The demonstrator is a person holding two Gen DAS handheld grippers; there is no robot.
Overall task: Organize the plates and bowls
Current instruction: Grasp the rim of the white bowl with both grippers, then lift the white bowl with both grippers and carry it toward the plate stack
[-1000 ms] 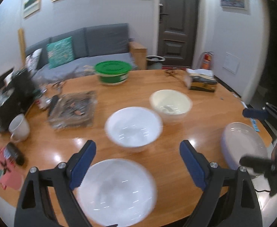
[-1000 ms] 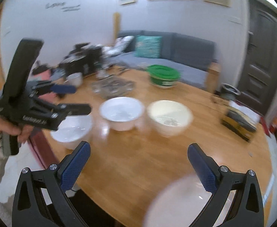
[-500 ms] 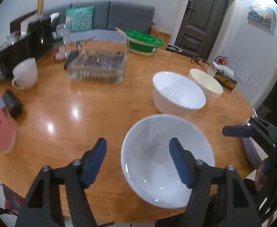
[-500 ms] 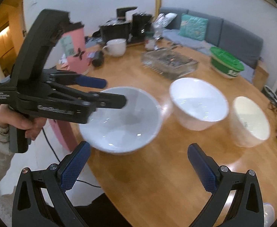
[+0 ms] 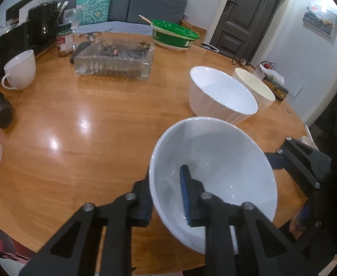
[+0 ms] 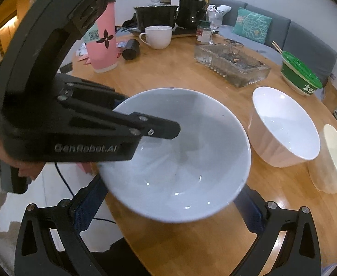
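My left gripper [image 5: 166, 197] is shut on the near rim of a wide white bowl [image 5: 216, 168], one finger inside it and one outside. The bowl is tilted near the table's front edge; it also shows in the right wrist view [image 6: 180, 154]. My right gripper [image 6: 166, 204] is open, its fingers on either side of and below the same bowl, apart from it. A tall white bowl [image 5: 221, 94] [image 6: 283, 126] and a cream bowl [image 5: 255, 87] [image 6: 334, 158] stand in a row behind it.
On the round wooden table [image 5: 76, 126] stand a glass ashtray [image 5: 115, 57], a green lidded bowl [image 5: 173, 34], a white mug [image 5: 20, 69], a jar [image 5: 65, 41], a black cylinder [image 5: 1, 110] and a pink tumbler [image 6: 101, 41]. Kettles stand at the far left.
My left gripper has closed on the wide bowl's rim and tilted it up. The right gripper has moved in close under the same bowl.
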